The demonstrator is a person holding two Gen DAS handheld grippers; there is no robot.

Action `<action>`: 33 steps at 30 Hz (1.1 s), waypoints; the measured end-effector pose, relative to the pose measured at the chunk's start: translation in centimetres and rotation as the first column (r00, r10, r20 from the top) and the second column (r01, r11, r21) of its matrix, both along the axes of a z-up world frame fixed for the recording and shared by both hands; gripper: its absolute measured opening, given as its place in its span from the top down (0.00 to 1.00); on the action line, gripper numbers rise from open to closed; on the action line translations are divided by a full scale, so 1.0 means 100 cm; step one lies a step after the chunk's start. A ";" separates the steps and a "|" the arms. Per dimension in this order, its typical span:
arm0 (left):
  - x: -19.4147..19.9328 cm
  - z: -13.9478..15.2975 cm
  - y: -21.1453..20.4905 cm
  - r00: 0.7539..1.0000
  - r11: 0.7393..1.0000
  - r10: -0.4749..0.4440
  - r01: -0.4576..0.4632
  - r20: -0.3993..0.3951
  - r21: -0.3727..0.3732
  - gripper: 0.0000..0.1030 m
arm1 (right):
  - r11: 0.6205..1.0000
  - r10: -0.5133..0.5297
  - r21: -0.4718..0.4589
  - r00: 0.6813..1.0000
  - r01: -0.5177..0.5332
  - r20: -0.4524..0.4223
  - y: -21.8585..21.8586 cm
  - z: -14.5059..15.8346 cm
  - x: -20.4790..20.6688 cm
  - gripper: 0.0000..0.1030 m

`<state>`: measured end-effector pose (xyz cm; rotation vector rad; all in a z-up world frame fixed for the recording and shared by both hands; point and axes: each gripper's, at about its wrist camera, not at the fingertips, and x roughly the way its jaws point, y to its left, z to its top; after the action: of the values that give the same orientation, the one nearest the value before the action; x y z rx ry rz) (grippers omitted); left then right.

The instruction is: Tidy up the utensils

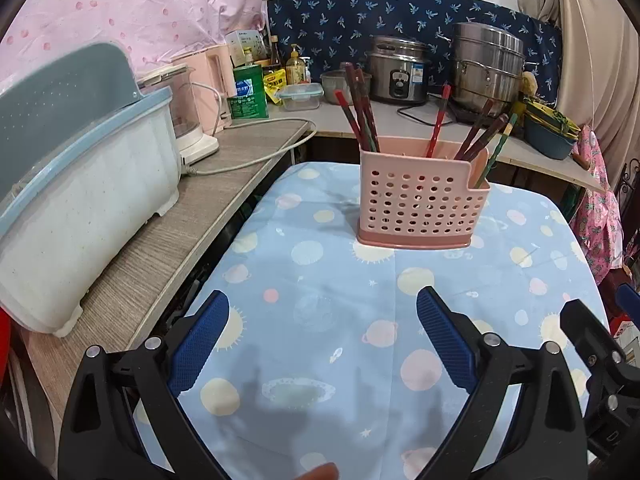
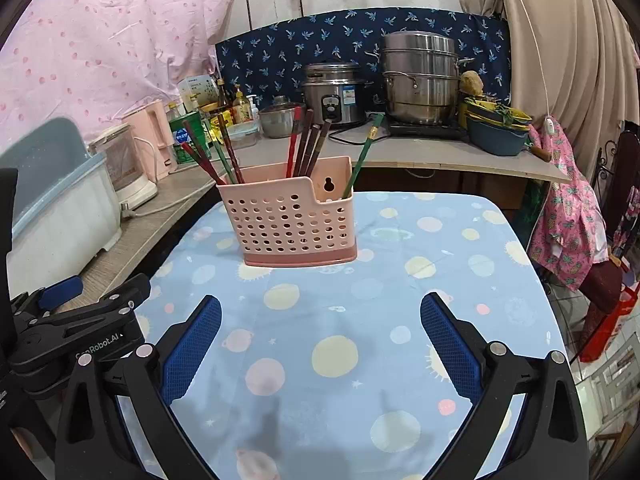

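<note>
Blue planet-print tablecloth point(image 2: 320, 320) lies under both grippers: the left gripper point(image 1: 322, 320) and the right gripper point(image 2: 320, 320) each hover with jaws spread wide, holding nothing. Ahead of both, well apart, the pink perforated holder point(image 2: 292, 220) stands upright on the cloth, chopsticks point(image 2: 308, 148) leaning inside. Behind the holder, a rice cooker point(image 2: 334, 94) and a steel steamer pot point(image 2: 420, 76) sit on the counter.

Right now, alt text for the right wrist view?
A perforated pink plastic utensil holder stands upright on a light-blue tablecloth with planet print, holding red, brown and green chopsticks. The open right hand-held gripper hovers in front, empty; the left hand-held gripper shows at the left edge.
</note>
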<state>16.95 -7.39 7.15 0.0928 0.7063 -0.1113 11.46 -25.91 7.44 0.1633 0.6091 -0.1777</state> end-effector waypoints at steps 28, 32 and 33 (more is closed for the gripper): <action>-0.008 -0.004 -0.002 1.000 1.000 0.001 -0.002 -0.020 -0.004 0.12 | 0.999 -0.031 -0.013 0.999 0.031 -0.015 -0.001 -0.009 -0.005 0.07; -0.008 -0.005 -0.003 1.000 1.000 0.003 -0.003 -0.023 -0.002 0.12 | 0.999 -0.032 -0.013 0.999 0.032 -0.018 -0.001 -0.010 -0.005 0.07; -0.007 -0.006 -0.003 1.000 1.000 0.002 -0.002 -0.024 -0.001 0.12 | 0.999 -0.033 -0.013 0.999 0.032 -0.020 -0.001 -0.010 -0.004 0.07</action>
<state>16.22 -7.66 6.59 0.0898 0.7307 -0.1112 11.03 -26.01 6.42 0.1596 0.6255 -0.2147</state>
